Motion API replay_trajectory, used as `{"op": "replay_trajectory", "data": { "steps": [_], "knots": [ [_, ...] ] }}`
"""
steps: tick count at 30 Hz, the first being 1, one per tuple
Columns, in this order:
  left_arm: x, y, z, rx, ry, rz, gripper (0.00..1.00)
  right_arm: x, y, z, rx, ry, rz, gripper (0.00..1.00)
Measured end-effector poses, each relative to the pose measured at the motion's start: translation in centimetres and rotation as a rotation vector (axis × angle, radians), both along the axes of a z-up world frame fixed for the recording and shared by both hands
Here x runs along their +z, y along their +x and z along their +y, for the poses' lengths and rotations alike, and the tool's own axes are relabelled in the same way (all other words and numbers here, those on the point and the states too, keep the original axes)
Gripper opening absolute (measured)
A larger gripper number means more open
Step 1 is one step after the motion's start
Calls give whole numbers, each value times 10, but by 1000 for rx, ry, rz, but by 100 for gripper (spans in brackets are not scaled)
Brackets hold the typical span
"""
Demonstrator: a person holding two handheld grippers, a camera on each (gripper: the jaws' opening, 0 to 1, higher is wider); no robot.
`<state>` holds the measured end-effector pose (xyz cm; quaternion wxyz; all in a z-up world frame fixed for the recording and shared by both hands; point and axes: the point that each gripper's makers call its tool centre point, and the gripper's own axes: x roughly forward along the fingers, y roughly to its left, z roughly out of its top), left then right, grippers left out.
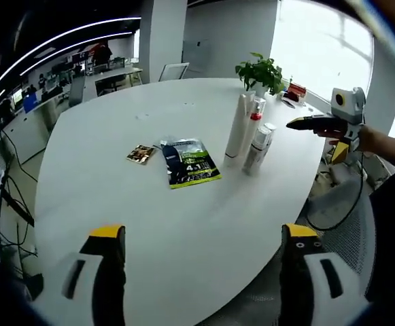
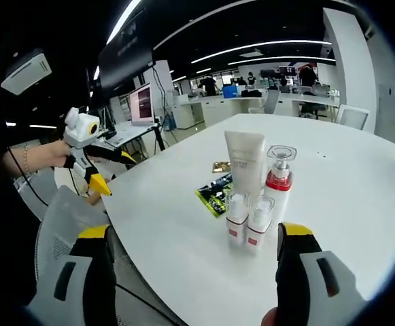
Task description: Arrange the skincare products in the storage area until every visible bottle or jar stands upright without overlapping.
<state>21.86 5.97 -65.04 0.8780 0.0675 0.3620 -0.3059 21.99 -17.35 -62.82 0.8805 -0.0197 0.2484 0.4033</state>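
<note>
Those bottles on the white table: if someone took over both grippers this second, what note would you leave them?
Left gripper: open, empty, back from the products.
Right gripper: open, empty, near the cluster.
Tall white tube, red-collared pump bottle and two small clear-capped white bottles stand upright, tightly grouped on the white round table.
Green sachet and small brown packet lie flat nearby.
Left: probably check spacing; bottles seem close.

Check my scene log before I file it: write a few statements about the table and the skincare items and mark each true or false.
1. The white tube stands upright. True.
2. The green sachet leans against the tube. False: it lies flat on the table, apart from it.
3. The left gripper is shut on a bottle. False: it is open and holds nothing.
4. Two small bottles stand side by side. True.
5. A potted plant stands on the table. True.
</note>
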Motion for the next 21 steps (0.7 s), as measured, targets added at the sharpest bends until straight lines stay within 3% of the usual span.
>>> {"op": "replay_trajectory", "data": {
  "steps": [21],
  "knots": [
    [-20, 38, -45, -8, 31, 29, 93, -3, -3, -18, -43, -7, 15, 98]
  ]
}}
